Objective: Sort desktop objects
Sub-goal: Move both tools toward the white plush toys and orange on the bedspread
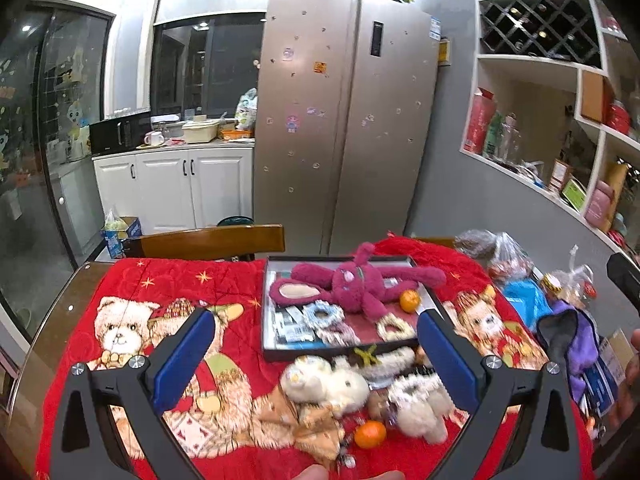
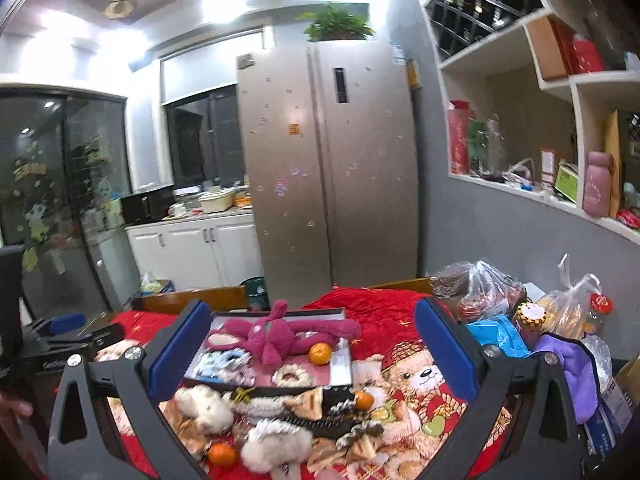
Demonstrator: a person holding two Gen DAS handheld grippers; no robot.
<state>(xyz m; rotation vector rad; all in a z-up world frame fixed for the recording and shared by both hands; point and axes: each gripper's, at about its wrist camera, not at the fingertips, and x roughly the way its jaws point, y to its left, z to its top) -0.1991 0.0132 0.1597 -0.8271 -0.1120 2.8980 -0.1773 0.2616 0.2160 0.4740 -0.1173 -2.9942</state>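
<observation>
A dark shallow tray (image 1: pixel 267 304) (image 2: pixel 342 364) lies on the red bear-print cloth. In it are a magenta plush rabbit (image 1: pixel 356 284) (image 2: pixel 276 338), an orange (image 1: pixel 409 301) (image 2: pixel 320 353), fluffy scrunchies (image 1: pixel 324 316) and small packets. In front of the tray sits a loose pile: white plush toys (image 1: pixel 326 382) (image 2: pixel 206 404), hair clips (image 2: pixel 316 424), two more oranges (image 1: pixel 370 434) (image 2: pixel 222 454) (image 2: pixel 363 399). My left gripper (image 1: pixel 316 330) hovers open above the pile with nothing between its fingers. My right gripper (image 2: pixel 312 320) is open too, above the same pile.
Plastic bags (image 2: pixel 488 292), a jar (image 2: pixel 530 316), a purple cloth (image 1: pixel 568 340) (image 2: pixel 568 364) and a blue bag (image 1: pixel 524 300) crowd the table's right side. A wooden chair back (image 1: pixel 208 240) stands behind the table. A fridge (image 1: pixel 344 120) and wall shelves (image 1: pixel 560 120) are beyond.
</observation>
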